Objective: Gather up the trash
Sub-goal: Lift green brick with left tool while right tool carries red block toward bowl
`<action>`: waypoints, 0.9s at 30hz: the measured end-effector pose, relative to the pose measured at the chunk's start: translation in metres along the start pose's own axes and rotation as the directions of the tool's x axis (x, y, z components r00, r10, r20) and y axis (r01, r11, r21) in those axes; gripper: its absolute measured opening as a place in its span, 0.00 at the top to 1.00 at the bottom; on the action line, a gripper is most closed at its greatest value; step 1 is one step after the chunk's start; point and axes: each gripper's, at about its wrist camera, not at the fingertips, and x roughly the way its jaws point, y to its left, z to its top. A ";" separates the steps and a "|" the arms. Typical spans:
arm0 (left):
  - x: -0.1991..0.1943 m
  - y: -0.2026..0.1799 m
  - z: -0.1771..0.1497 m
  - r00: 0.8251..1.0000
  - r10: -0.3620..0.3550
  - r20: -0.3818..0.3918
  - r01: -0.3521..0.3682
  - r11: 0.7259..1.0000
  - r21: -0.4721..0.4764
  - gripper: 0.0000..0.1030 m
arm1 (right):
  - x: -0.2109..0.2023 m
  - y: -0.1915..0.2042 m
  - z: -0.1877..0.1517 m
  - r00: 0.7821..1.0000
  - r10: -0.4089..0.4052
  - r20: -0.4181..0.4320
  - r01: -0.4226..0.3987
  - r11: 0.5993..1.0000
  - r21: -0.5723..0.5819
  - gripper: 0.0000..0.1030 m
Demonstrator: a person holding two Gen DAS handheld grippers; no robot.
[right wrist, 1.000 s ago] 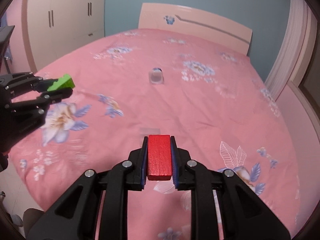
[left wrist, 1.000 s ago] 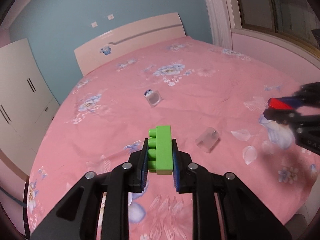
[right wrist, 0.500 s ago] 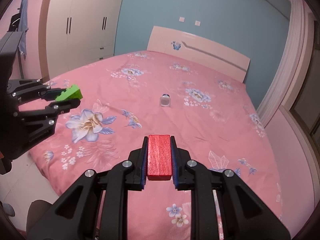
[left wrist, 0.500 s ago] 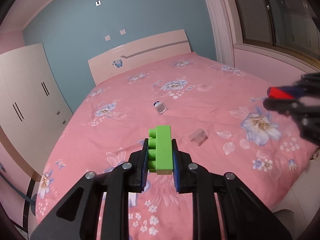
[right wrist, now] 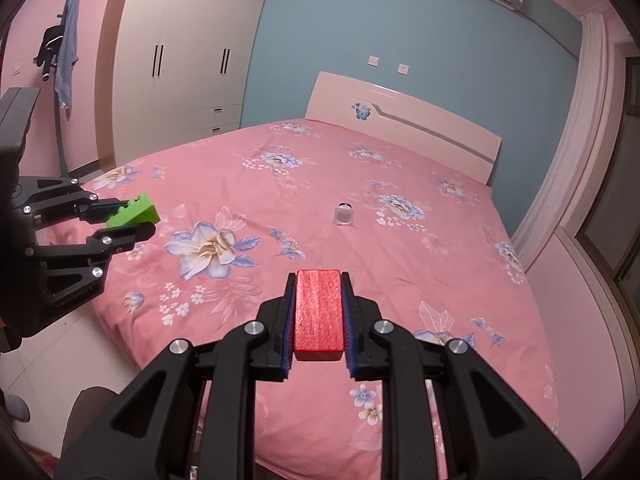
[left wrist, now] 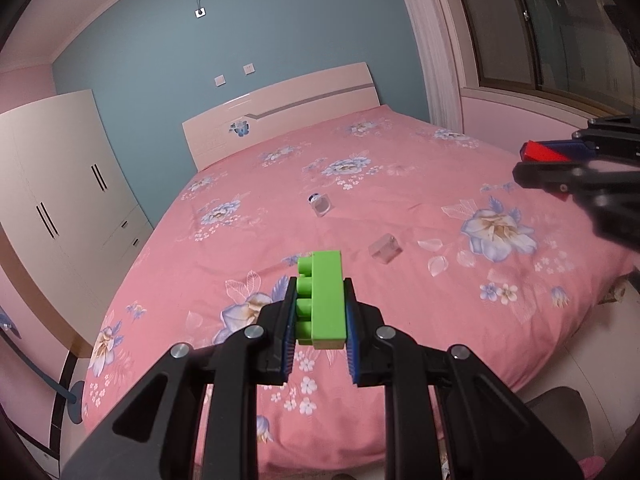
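My left gripper (left wrist: 319,292) is shut on a green studded toy brick (left wrist: 322,300), held above the foot of the pink floral bed (left wrist: 400,216). My right gripper (right wrist: 318,292) is shut on a red block (right wrist: 318,312), also above the bed's foot. Each gripper shows in the other's view: the right one with the red block (left wrist: 542,152) at the right edge, the left one with the green brick (right wrist: 134,212) at the left. A small clear jar with a dark cap (left wrist: 320,204) (right wrist: 344,214) lies mid-bed. A clear plastic box (left wrist: 385,249) lies nearer on the sheet.
A white wardrobe (right wrist: 180,68) stands left of the bed, and a pale headboard (left wrist: 280,112) is against the blue wall. A window (left wrist: 552,32) and pink sill are on the right. Pale floor (right wrist: 60,360) lies around the bed's foot.
Both grippers have pulled back and risen away from the bed, each keeping its block. The jar and clear box look smaller and farther off.
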 end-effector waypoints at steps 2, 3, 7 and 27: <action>-0.003 -0.003 -0.008 1.000 -0.005 -0.007 0.005 1.000 0.004 0.78 | -0.002 0.004 -0.006 1.000 0.005 -0.007 -0.005 1.000 -0.002 0.80; -0.004 -0.005 -0.013 1.000 -0.006 -0.011 0.006 1.000 0.004 0.78 | -0.005 0.006 -0.010 1.000 0.008 -0.010 -0.008 1.000 -0.003 0.80; 0.001 -0.009 -0.035 0.998 -0.022 -0.053 0.022 1.000 0.004 0.78 | -0.002 0.013 -0.025 0.999 0.017 -0.037 -0.018 1.000 -0.005 0.80; 0.061 -0.063 -0.145 0.948 -0.098 -0.304 0.118 0.992 0.049 0.78 | 0.061 0.038 -0.115 0.970 0.099 -0.223 -0.096 0.995 0.025 0.80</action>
